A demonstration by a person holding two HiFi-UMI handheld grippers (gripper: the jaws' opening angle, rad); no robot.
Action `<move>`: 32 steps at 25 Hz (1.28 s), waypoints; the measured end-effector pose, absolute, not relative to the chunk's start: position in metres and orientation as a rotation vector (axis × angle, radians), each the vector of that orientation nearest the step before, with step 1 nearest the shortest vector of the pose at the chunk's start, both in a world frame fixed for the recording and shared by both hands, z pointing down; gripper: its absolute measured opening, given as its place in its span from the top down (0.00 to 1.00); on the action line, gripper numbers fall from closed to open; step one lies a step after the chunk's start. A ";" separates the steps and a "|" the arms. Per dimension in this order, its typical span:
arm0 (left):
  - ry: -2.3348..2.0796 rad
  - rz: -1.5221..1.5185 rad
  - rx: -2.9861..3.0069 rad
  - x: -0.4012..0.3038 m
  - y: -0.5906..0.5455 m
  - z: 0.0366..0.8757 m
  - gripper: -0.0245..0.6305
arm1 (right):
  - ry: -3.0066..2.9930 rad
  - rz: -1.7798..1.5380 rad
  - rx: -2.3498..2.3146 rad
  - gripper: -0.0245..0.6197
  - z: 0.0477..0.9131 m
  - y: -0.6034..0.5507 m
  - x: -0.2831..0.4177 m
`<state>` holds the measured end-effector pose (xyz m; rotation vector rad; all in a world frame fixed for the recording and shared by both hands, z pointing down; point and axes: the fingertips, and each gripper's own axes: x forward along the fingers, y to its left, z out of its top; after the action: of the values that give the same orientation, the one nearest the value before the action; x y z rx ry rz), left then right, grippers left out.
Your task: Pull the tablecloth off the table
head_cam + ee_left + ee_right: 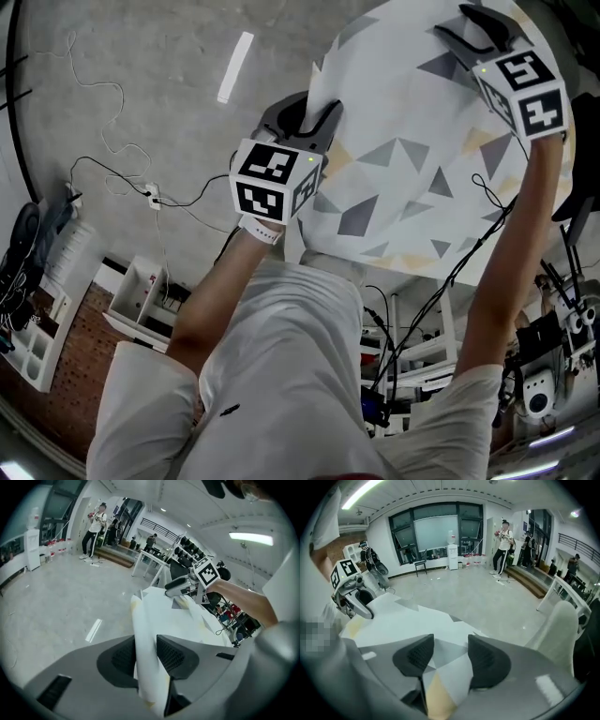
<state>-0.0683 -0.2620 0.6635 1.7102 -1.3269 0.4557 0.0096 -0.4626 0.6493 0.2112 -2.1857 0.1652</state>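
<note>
The tablecloth (pixel 412 169) is white with grey and yellow triangles and covers the table in front of me. My left gripper (pixel 307 114) is at its near left edge. In the left gripper view, the left gripper (pixel 145 651) is shut on a raised fold of the tablecloth (pixel 164 616), with both pads pressing on it. My right gripper (pixel 466 26) is at the far right edge. Seen in its own view, the right gripper (pixel 451 656) has a wider bunch of the tablecloth (pixel 408 620) filling the gap, touching both pads. Each gripper shows in the other's view: the right gripper (pixel 180 585) and the left gripper (pixel 356 599).
Cables (pixel 122 169) trail over the grey floor at the left, near a white shelf unit (pixel 141 300). Equipment and wires (pixel 553 375) crowd the lower right. A white chair (pixel 558 625) stands close on the right. People (pixel 502 545) stand far across the hall by white tables (pixel 150 562).
</note>
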 end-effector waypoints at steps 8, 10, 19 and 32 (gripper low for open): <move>-1.359 0.496 1.918 -0.049 -0.267 0.606 0.92 | -2.248 -0.001 0.314 0.46 0.635 -0.472 0.016; -1.362 0.519 1.981 -0.044 -0.265 0.594 0.93 | -2.240 0.014 0.268 0.40 0.632 -0.474 0.015; -1.286 0.648 2.302 -0.009 -0.255 0.551 0.94 | -2.212 0.099 0.109 0.36 0.629 -0.471 0.018; -1.164 0.698 2.432 0.007 -0.248 0.518 0.94 | -2.180 -0.666 0.145 0.38 0.561 -0.454 0.022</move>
<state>0.0074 -0.2484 0.5177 2.4316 -1.1637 0.6985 0.0219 -0.4536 0.5612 0.1451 -2.1797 -0.6665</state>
